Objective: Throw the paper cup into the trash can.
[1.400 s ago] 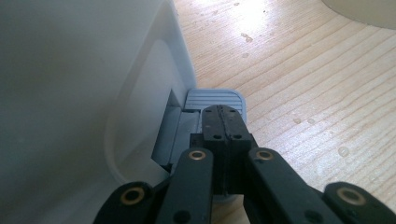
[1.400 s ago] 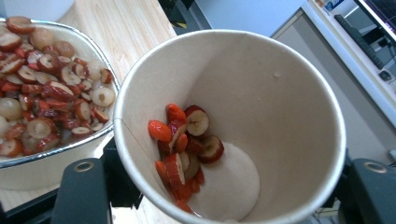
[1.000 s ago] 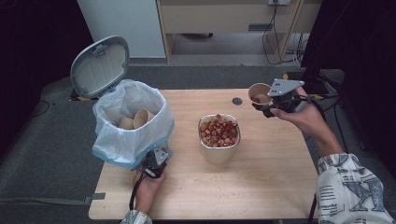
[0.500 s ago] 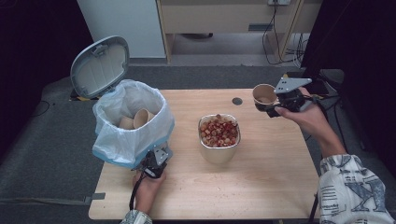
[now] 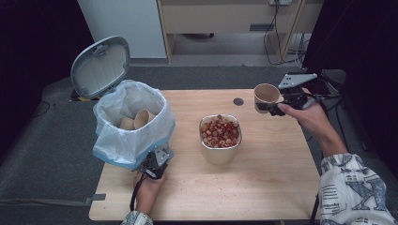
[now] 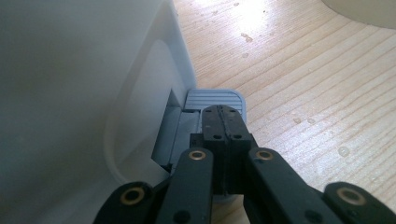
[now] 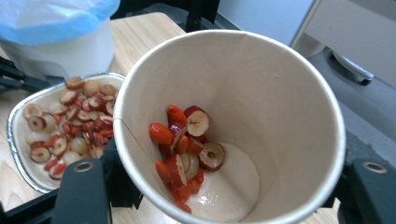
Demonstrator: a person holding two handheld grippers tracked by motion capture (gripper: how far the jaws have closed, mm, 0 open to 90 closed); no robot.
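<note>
My right gripper (image 5: 277,107) is shut on a brown paper cup (image 5: 265,97), held tilted above the table's far right. Inside the paper cup (image 7: 280,107) lie several red date slices (image 7: 184,149). A foil tray (image 5: 220,154) heaped with date slices (image 5: 219,131) stands mid-table; the foil tray (image 7: 14,144) sits lower left in the right gripper view. My left gripper (image 5: 157,165) is shut, its tips pressing the grey pedal (image 6: 215,99) at the foot of the white bin (image 6: 70,84). The bin (image 5: 133,123), lined with a bag, stands with its lid (image 5: 100,66) up and holds paper cups (image 5: 141,117).
A small dark round disc (image 5: 238,101) lies on the wooden table (image 5: 263,187) near the far edge. Water droplets (image 6: 303,119) speckle the wood by the pedal. A cabinet and cables stand behind the table.
The right gripper has carried the cup slightly right and back, tipping its mouth more upright. The left gripper stays on the pedal.
</note>
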